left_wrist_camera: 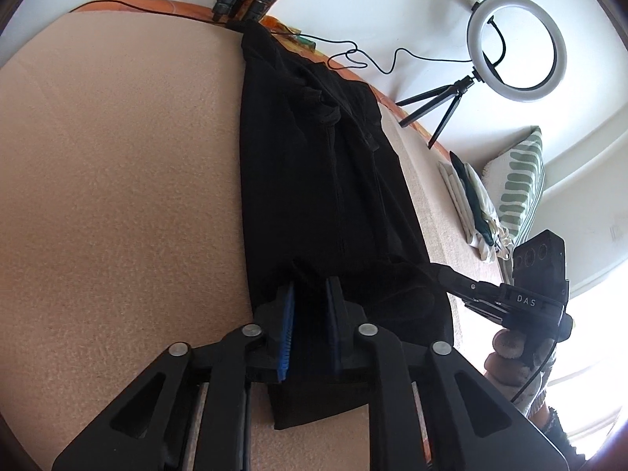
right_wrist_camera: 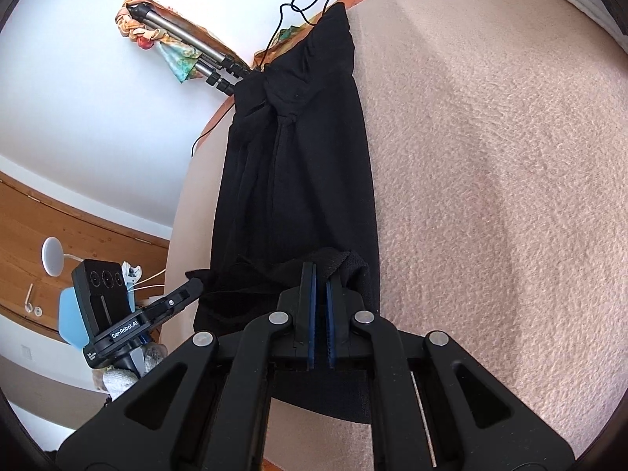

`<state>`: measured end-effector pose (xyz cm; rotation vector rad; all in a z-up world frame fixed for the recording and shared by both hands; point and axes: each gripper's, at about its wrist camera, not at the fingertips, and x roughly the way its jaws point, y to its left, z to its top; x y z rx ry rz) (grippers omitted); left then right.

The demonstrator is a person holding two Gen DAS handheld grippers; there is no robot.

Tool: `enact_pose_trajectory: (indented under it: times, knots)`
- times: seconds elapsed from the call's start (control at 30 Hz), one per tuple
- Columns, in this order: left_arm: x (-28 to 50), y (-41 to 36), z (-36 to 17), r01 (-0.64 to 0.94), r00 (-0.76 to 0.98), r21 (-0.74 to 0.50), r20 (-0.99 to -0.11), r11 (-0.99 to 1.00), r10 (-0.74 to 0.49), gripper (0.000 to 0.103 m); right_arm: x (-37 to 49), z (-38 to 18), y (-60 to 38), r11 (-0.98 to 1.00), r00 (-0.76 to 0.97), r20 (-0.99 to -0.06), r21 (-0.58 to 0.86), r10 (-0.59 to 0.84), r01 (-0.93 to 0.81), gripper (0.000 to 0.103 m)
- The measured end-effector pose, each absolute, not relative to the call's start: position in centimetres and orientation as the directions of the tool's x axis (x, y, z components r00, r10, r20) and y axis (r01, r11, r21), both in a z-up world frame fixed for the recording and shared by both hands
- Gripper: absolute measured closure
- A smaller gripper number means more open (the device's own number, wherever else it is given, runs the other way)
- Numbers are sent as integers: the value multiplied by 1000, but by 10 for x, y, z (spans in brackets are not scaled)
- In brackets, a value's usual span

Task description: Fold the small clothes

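Note:
A black garment lies stretched out lengthwise on the beige textured table, with a knotted drawstring near its far end. My left gripper grips the near hem, its blue pads a little apart with black cloth between them. In the right wrist view the same garment runs away from me, and my right gripper is shut on the near hem, which is lifted and bunched. The right gripper shows in the left wrist view, and the left gripper in the right wrist view, each on an opposite side of the hem.
A ring light on a small tripod stands at the table's far edge, with a cable trailing. Folded light clothes and a green-patterned cushion lie at the right. Tripod legs and a colourful cloth are beyond the table edge.

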<state>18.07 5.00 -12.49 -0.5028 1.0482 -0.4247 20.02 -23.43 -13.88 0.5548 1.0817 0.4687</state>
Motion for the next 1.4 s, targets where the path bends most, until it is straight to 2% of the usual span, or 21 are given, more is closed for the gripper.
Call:
enact_pose_trajectory:
  times: [0.03, 0.07, 0.1, 0.23, 0.4, 0.53, 0.8, 0.9, 1.07, 1.17, 1.23, 1.27, 1.3, 1.4]
  knots:
    - [179, 53, -120, 101, 451, -576, -700, 811, -553, 84, 200, -136, -234, 778, 394, -694, 621, 603, -97, 87]
    - [175, 55, -113, 114, 468, -561, -697, 820, -543, 84, 198, -131, -235, 787, 402, -697, 607, 594, -110, 71]
    - [169, 56, -106, 137, 489, -544, -690, 828, -534, 84, 194, -125, -238, 798, 426, -695, 589, 580, -127, 63]
    - [143, 48, -84, 268, 524, -448, -675, 853, -519, 84, 173, -99, -231, 789, 419, -670, 548, 613, -279, 63]
    - [137, 28, -95, 330, 423, -470, -702, 819, -573, 84, 157, -100, -199, 778, 323, -727, 459, 607, -428, 81]
    - [139, 17, -104, 342, 372, -462, -734, 819, -569, 84, 160, -114, -177, 781, 271, -773, 416, 574, -466, 82]
    - [157, -8, -118, 340, 323, -460, -762, 821, -561, 85, 180, -127, -151, 793, 254, -805, 378, 537, -477, 82]
    - [170, -8, -113, 302, 414, -386, -771, 872, -484, 85, 193, -123, -154, 835, 330, -803, 335, 495, -437, 82]
    - [184, 27, -99, 171, 554, -361, -734, 917, -392, 85, 210, -108, -180, 887, 460, -769, 306, 445, -346, 82]
    - [183, 44, -94, 164, 580, -359, -719, 919, -384, 82, 213, -102, -197, 896, 485, -758, 312, 435, -317, 82]
    - [182, 52, -96, 170, 572, -368, -718, 914, -396, 62, 211, -102, -205, 893, 474, -762, 321, 442, -315, 79]
    - [182, 55, -98, 176, 565, -380, -717, 908, -409, 57, 209, -102, -209, 894, 476, -762, 318, 440, -316, 73]
    - [183, 58, -101, 175, 558, -391, -717, 904, -418, 56, 209, -103, -212, 897, 479, -763, 313, 434, -313, 65]
    - [185, 56, -110, 179, 527, -402, -732, 898, -433, 56, 212, -104, -216, 894, 469, -764, 338, 443, -294, 62]
